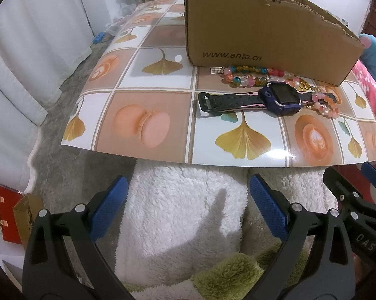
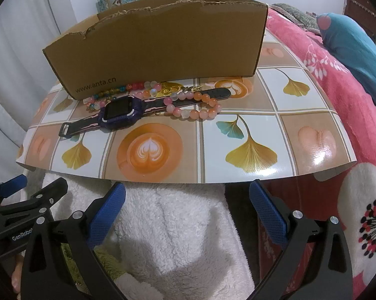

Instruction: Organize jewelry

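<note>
Our left tool (image 1: 186, 208) and right tool (image 2: 188, 211) both hold their blue pads spread apart, empty, over white fleece short of the patterned table (image 2: 260, 115). Beyond, a purple smartwatch with a black strap (image 2: 120, 113) lies just in front of the torn brown cardboard box (image 2: 158, 50). Pink-and-orange beads (image 2: 192, 106) touch its strap; multicoloured beads (image 1: 245, 75) and small gold rings (image 2: 169, 88) sit against the box. We judge pinching the watch case first cleanest. The box interior is hidden; the tangled pieces are hard to separate.

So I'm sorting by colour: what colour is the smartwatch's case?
Dark purple case around a black screen on the smartwatch with its black-and-pink strap; clearest in the right wrist view.
</note>
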`<state>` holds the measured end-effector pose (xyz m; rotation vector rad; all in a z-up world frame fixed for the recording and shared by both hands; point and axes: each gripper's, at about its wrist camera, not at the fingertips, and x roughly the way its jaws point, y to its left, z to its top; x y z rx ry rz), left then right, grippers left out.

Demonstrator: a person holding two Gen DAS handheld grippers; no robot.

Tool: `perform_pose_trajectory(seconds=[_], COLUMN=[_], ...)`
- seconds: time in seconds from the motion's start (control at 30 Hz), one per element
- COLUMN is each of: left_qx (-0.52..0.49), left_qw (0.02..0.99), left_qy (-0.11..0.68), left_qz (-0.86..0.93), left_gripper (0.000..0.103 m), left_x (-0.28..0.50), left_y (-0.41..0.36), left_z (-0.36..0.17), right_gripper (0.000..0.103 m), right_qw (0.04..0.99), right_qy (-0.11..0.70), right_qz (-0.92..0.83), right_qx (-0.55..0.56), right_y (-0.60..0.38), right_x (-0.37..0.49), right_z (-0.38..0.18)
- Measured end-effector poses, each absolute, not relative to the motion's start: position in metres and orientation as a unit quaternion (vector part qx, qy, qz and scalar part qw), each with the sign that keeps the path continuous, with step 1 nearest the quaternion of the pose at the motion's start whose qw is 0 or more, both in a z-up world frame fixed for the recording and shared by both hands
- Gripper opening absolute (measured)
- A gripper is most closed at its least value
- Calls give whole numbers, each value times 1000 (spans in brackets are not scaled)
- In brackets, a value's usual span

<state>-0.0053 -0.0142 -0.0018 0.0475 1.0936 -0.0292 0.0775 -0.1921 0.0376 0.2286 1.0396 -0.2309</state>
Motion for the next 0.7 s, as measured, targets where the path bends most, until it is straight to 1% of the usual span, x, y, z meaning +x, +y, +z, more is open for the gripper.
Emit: perform_pose_trajectory(seconds=[0.7], left_qx=[23], left_qw=[854], left_qy=[519], left_qz=[-15], left_gripper=[95], left_x=[-3], left_y=[-11], left_z=[-3], right_gripper=[97], right_qw=[855], right_qy=[496], right_qz=[-109], right_qx=[110], right_y=[-192], right_x=[78], right_z=[38])
